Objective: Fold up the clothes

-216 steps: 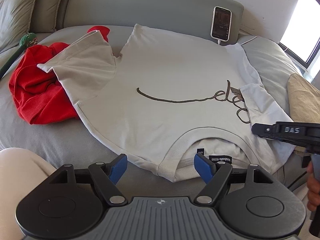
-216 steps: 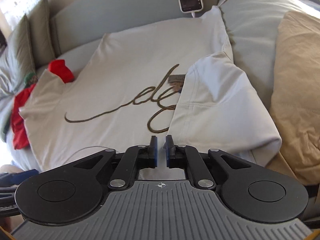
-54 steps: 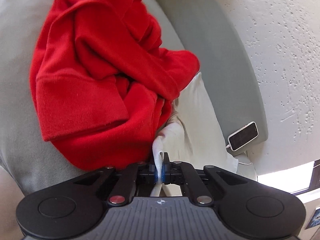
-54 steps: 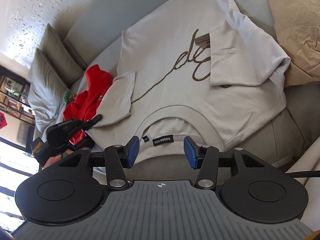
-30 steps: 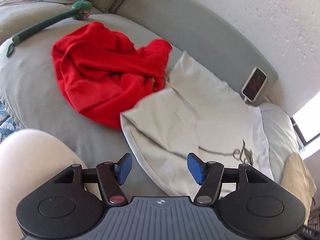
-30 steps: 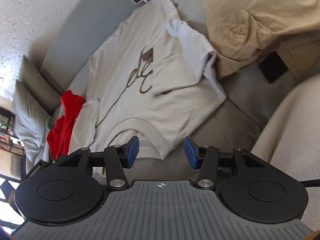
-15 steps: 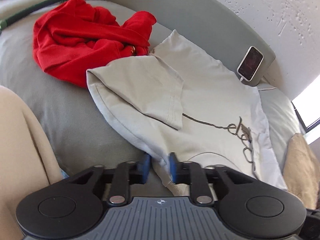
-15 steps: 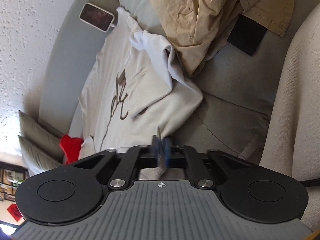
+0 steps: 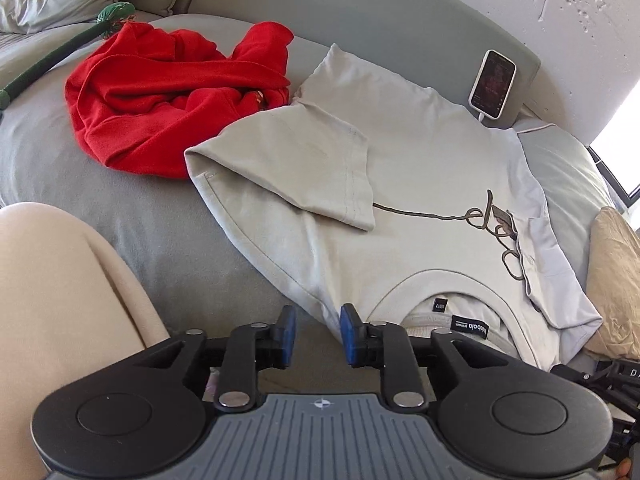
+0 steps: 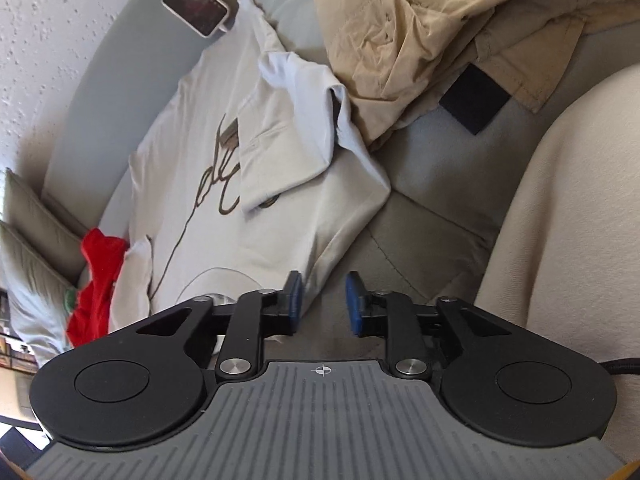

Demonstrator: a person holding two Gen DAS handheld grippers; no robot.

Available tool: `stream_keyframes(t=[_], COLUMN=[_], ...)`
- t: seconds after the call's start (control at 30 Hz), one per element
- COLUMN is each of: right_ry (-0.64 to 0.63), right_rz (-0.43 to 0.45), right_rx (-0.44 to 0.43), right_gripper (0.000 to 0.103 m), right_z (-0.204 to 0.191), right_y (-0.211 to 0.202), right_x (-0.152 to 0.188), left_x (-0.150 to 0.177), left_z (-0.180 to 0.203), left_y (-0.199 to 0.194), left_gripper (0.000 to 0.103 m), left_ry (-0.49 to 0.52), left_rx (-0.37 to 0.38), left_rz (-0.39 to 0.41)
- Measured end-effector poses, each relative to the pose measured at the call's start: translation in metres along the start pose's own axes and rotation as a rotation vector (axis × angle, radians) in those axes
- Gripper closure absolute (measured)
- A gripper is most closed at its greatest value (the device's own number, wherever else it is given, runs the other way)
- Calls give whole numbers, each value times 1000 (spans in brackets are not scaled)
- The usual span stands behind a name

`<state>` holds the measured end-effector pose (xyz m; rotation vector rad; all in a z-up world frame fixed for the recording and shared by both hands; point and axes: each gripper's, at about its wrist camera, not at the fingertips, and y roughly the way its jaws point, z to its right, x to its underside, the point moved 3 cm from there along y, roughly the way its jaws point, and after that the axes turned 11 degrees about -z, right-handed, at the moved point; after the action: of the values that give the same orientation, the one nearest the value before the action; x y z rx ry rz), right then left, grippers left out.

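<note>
- Left wrist view: the left tongs (image 9: 317,334) are opening, blue pads apart, with the near shoulder edge of the beige T-shirt (image 9: 420,184) lying just ahead of and partly between the tips, no pad visibly pressing on it.
- The T-shirt is lying flat on the grey sofa (image 9: 132,216) ahead of the tongs, collar nearest, and both short sleeves are already lying folded inward over the chest; judging by this, the sleeve step looks done and the lengthwise folds are still waiting.
- A crumpled red garment (image 9: 160,96) is sitting ahead and to the left of the tongs, not yet folded, with a green stick (image 9: 60,56) beyond it; a phone (image 9: 493,84) is leaning against the backrest far ahead to the right.
- Right wrist view: the right tongs (image 10: 323,304) are opening too, the T-shirt's (image 10: 192,152) other shoulder edge lying against the left pad while bare sofa (image 10: 404,256) is showing in the gap; nothing is gripped.
- A heap of tan clothing (image 10: 420,28) is lying ahead and to the right of these tongs, touching the shirt's far side and seemingly unfolded.
- No basket, box or other container is showing in either view.
</note>
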<state>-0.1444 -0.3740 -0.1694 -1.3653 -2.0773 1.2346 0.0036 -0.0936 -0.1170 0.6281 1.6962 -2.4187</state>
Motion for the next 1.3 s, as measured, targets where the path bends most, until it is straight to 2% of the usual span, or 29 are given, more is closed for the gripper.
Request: stream_keyframes(t=[0.17, 0.27, 0.37, 0.47, 0.5, 0.57, 0.67, 0.7, 0.77, 0.8, 0.9, 1.07, 1.17, 1.23, 1.27, 1.3], right_ry=[-146, -231, -289, -329, -344, -389, -394, -392, -375, -370, -369, -424, -457, -464, -474, -487], right_rz=[72, 83, 70, 13, 4, 6, -49, -85, -152, -155, -109, -11, 65, 102, 119, 132], right_rx=[-27, -32, 1, 80, 112, 132, 191, 217, 237, 223, 151, 8, -32, -54, -59, -55], right_gripper=[72, 73, 73, 74, 82, 82, 82, 72, 72, 72, 69, 55, 53, 53, 50, 42], right_z=[-29, -51, -66, -64, -60, -56, -50, -48, -45, -45, -55, -98, -123, -136, -143, -151], right_y=[-23, -14, 5, 27, 32, 30, 22, 20, 17, 12, -11, -60, -88, -105, -113, -119], right_x=[2, -3, -9, -8, -5, 4, 17, 21, 26, 27, 25, 11, -2, -12, -18, -25], left_x=[-4, -18, -27, -22, -19, -12, -1, 3, 7, 6, -5, -38, -63, -82, -92, -104], left_z=[20, 40, 51, 53, 52, 51, 47, 47, 43, 40, 33, 30, 29, 29, 31, 33], left_y=[-23, -14, 14, 41, 44, 41, 31, 27, 20, 15, -8, -57, -86, -102, -109, -114], left_gripper=[76, 75, 75, 75, 75, 75, 75, 75, 74, 73, 70, 54, 43, 41, 39, 38], left_ry=[102, 184, 232, 275, 294, 332, 376, 412, 450, 447, 394, 341, 310, 299, 297, 300], left_rx=[30, 44, 29, 18, 14, 11, -8, -24, -17, -3, 54, 93, 147, 177, 183, 176], left_rz=[107, 152, 95, 23, 11, 2, -70, -91, -126, -127, -71, 103, 190, 240, 266, 295])
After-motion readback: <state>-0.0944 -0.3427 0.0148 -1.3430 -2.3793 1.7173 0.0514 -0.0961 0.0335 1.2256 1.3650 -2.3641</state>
